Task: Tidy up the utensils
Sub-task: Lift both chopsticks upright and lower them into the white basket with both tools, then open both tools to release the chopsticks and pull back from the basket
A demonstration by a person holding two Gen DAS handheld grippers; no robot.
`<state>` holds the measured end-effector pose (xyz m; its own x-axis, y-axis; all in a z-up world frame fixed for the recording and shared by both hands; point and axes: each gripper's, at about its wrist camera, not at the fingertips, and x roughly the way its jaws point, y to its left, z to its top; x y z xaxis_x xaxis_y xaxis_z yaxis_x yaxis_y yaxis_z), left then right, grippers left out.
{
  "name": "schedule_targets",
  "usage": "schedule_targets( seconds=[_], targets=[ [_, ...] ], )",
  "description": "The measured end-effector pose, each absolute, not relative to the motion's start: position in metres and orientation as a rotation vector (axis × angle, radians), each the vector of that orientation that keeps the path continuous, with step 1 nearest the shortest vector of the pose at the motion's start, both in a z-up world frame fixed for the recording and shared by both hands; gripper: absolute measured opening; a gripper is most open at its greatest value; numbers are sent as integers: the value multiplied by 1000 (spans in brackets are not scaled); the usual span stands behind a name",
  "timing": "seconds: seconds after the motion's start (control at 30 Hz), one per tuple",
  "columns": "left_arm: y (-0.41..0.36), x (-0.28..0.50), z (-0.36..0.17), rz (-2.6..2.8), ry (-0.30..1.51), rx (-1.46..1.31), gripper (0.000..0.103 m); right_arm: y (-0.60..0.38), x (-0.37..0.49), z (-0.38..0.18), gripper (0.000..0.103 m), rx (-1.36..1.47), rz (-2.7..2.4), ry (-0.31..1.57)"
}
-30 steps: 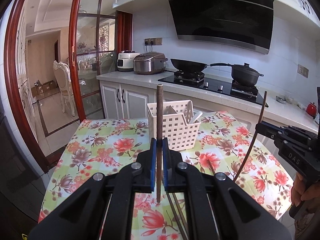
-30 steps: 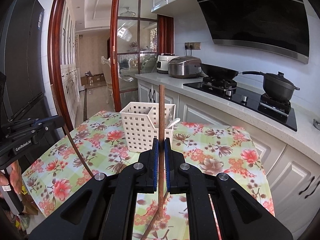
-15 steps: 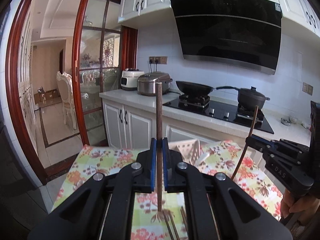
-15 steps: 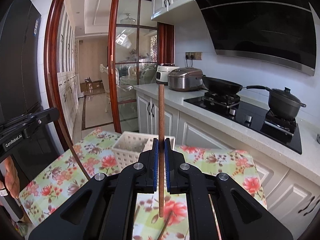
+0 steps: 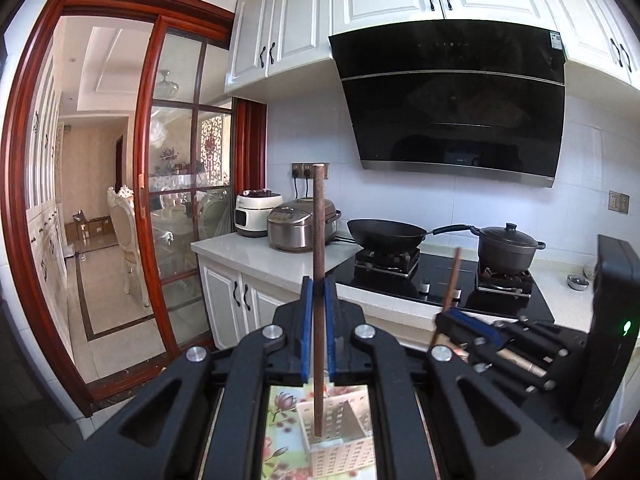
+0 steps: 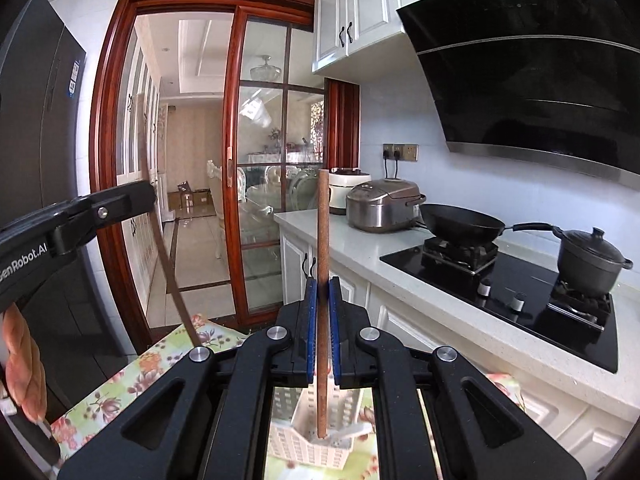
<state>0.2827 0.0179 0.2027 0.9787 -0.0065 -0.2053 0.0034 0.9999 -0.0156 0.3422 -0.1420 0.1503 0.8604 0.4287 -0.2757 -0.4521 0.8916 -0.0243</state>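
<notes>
- Left gripper (image 5: 319,280): blue pads pressed onto a dark wooden chopstick (image 5: 319,264), held upright, roughly mid-shaft; top end sticks up well above the pads, bottom end hangs below.
- Right gripper (image 6: 322,280): same story, pinching a second, lighter brown chopstick (image 6: 322,240), also upright.
- Both sticks look plumb in their own wrist views, no visible slip in the pads.
- Seen through each gripper's frame, the white slotted utensil basket (image 5: 340,440) sits directly under the stick tip. In the left view the tip lines up over a compartment beside the divider; can't tell whether it's already inside the rim or just above it. The right view gives the same read, with the tip over the basket opening (image 6: 320,446).
- Basket stands on the desk with the floral cloth (image 6: 152,364).
- The two grippers are close side by side; each shows at the edge of the other's view.
- Step, my read: carry done, now the drop into the basket.
- Next move needs: straight lowering until the tips clear the rim, both into one compartment, then release. Keep the grippers from clashing; a tilted stick may catch the divider.
</notes>
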Motion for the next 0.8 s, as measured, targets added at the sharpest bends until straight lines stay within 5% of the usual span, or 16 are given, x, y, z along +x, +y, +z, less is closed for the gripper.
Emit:
schedule_targets(
  seconds=[0.53,0.63,0.7,0.8],
  targets=[
    [44,371,81,36,406,-105,7,-122,431,63,9,-74,472,501],
    [55,364,81,68,399,-114,16,-126,429,66,12,-66,470,499],
    [63,352,84,98,378,-123,35,-132,421,71,13,-50,473,490],
    [71,328,94,139,344,-131,47,-142,406,81,13,-30,478,467]
  ],
)
